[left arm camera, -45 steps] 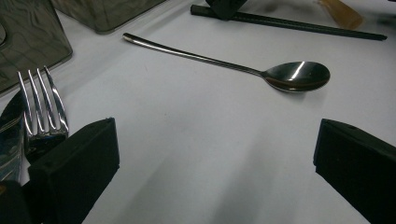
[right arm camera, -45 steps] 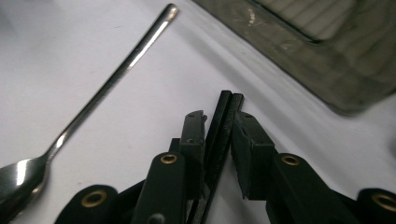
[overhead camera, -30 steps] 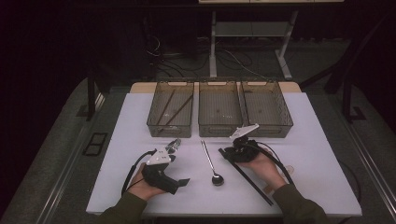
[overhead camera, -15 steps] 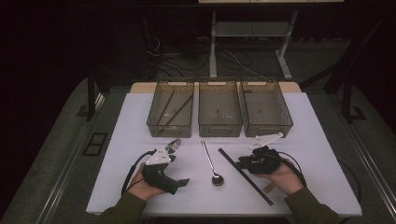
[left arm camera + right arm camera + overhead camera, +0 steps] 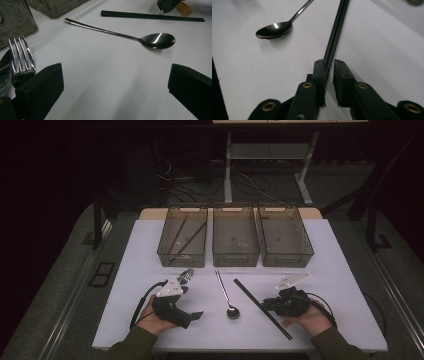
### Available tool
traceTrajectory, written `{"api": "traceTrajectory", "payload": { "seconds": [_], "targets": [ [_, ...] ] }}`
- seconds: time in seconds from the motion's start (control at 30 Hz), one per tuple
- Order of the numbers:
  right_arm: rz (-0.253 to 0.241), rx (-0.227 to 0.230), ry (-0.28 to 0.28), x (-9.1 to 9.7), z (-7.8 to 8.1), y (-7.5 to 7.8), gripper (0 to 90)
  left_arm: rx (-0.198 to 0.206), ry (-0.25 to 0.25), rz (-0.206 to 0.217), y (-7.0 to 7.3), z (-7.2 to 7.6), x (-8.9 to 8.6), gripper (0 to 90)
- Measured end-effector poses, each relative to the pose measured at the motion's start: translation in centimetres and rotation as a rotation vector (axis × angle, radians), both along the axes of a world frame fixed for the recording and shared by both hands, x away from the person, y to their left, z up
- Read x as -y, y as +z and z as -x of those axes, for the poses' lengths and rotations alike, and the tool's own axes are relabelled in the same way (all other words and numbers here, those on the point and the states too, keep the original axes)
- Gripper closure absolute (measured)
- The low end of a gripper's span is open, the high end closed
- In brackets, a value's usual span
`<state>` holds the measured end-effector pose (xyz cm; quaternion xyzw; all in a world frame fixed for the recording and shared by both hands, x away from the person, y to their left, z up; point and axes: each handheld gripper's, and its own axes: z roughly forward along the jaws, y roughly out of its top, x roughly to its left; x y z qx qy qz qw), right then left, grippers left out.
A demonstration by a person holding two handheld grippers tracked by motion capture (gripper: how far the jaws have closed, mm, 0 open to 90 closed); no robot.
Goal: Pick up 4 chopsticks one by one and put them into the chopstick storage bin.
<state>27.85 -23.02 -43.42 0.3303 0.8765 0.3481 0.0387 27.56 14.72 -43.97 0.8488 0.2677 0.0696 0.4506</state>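
Note:
A pair of black chopsticks [image 5: 248,293] lies slantwise on the white table [image 5: 330,270], right of a steel spoon [image 5: 227,298]. My right gripper [image 5: 266,304] rests low at their near part. In the right gripper view the chopsticks [image 5: 335,30] run up from between the jaws of that gripper [image 5: 329,63]. The jaws have just been closing and stand a sliver apart, the sticks against the left pad, with table showing beside the right one. My left gripper [image 5: 192,302] stands wide open [image 5: 115,82], facing the spoon [image 5: 120,32], with a fork [image 5: 21,57] by its left jaw.
Three see-through grey bins stand in a row at the back: left [image 5: 165,251], middle [image 5: 235,261], right [image 5: 305,251]. The left one holds dark sticks. The fork [image 5: 186,275] lies ahead of my left hand. The table's near edge is just behind both hands.
My right hand has slid right and toward the near edge along the chopsticks. The left hand and the spoon have stayed where they were.

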Motion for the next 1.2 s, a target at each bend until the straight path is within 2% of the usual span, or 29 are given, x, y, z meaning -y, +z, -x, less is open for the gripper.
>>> {"api": "traceTrajectory", "payload": {
  "seconds": [0.33, 0.67, 0.87, 1.07, 1.2],
  "targets": [
    [0.033, -0.013, 0.009, -0.4, 0.0, -0.5, 82.6, 0.002, -0.001, 0.001, 0.0, 0.0, 0.0, 0.0],
    [0.054, 0.005, 0.001, -0.7, 0.1, -0.8, 82.8, 0.001, -0.004, -0.004, 0.0, 0.0, 0.0, 0.0],
    [0.063, 0.016, -0.035, -0.9, 0.5, -0.8, 84.2, 0.001, -0.006, -0.009, 0.0, 0.0, 0.1, 0.0],
    [0.065, 0.007, -0.071, -1.1, 0.6, -0.8, 85.3, 0.003, -0.006, -0.007, 0.0, 0.0, 0.1, 0.0],
    [0.071, 0.013, -0.078, -1.2, 0.7, -0.8, 85.7, 0.002, -0.006, -0.007, 0.0, 0.0, 0.1, 0.0]
  ]
}}
